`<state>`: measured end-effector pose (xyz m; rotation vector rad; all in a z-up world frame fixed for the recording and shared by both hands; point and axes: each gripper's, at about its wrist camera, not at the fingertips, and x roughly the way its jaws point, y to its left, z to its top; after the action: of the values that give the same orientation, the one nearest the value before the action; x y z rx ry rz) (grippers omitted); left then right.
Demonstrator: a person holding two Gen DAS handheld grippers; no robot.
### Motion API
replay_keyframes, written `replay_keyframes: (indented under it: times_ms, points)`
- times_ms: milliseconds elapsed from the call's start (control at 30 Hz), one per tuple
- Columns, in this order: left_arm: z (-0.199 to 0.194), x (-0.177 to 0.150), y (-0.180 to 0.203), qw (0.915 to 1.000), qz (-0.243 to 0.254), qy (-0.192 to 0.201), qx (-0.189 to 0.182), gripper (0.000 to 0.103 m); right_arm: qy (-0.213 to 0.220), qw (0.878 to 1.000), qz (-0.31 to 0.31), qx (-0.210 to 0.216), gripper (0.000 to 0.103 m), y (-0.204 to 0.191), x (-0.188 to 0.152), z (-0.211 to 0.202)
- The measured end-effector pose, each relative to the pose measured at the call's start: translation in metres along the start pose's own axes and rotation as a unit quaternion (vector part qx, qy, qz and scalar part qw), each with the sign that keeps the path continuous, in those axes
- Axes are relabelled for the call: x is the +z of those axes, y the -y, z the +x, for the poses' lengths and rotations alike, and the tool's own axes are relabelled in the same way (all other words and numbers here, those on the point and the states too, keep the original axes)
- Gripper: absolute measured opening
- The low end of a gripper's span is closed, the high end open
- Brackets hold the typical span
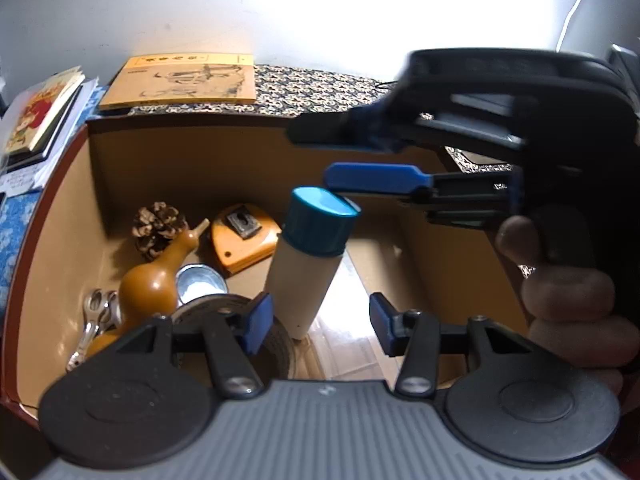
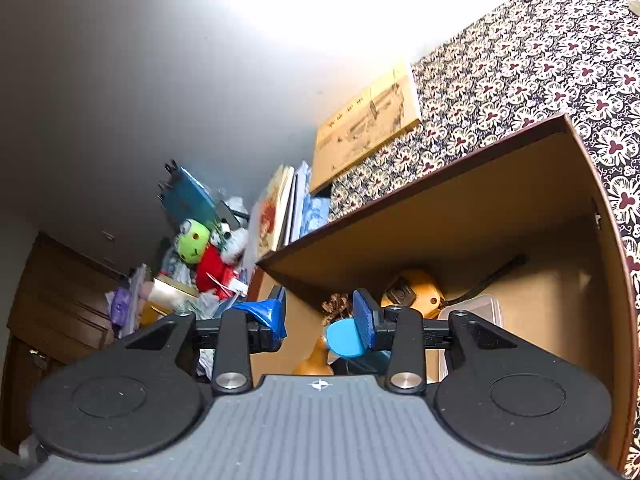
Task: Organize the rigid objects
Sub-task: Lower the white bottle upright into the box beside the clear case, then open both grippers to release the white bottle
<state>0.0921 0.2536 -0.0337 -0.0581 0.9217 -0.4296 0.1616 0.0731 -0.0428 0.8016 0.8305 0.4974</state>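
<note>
Inside the box, nearest the left wrist camera, the left gripper hangs with its 2 blue pads spread wide — nothing is between them. Just beyond its left pad stands the bottle, cream with a blue cap, tilted and resting on the box floor. Left of the bottle lie a black roll, a gourd, a round tin and a metal clip. Farther back from the bottle sit a pinecone and an orange wooden block.

Above and right of the bottle's cap, the right gripper reaches in sideways, held by a hand. Its fingers are parted and close on nothing — in the right wrist view the cap shows just beside the right pad, touching or nearly so. Behind the box lies a yellow book on a patterned cloth.
</note>
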Motion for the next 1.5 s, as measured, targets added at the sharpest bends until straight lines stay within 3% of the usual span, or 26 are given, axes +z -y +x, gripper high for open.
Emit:
replay_keyframes:
  times_ms: [167, 433, 633, 1000, 1500]
  points:
    - [-0.001, 0.000, -0.002, 0.9999, -0.009, -0.001, 0.012, 0.050, 0.033, 0.999, -0.002, -0.042, 0.021, 0.003, -0.008, -0.016]
    - [0.003, 0.008, 0.002, 0.9984, -0.008, 0.002, 0.055, 0.049, 0.076, 0.996, 0.028, -0.048, 0.018, 0.016, -0.018, -0.039]
    - [0.005, 0.008, 0.008, 0.9988, -0.003, -0.005, 0.050, 0.050, 0.083, 0.995, -0.004, -0.064, 0.018, 0.009, -0.024, -0.049]
    - [0.006, 0.003, 0.018, 0.9942, 0.007, -0.024, 0.105, 0.055, 0.084, 0.989, -0.034, -0.114, 0.020, 0.008, -0.044, -0.063]
    - [-0.012, -0.009, 0.040, 0.9834, 0.018, -0.020, 0.179, 0.063, 0.082, 0.990, -0.057, -0.104, 0.020, 0.007, -0.061, -0.084]
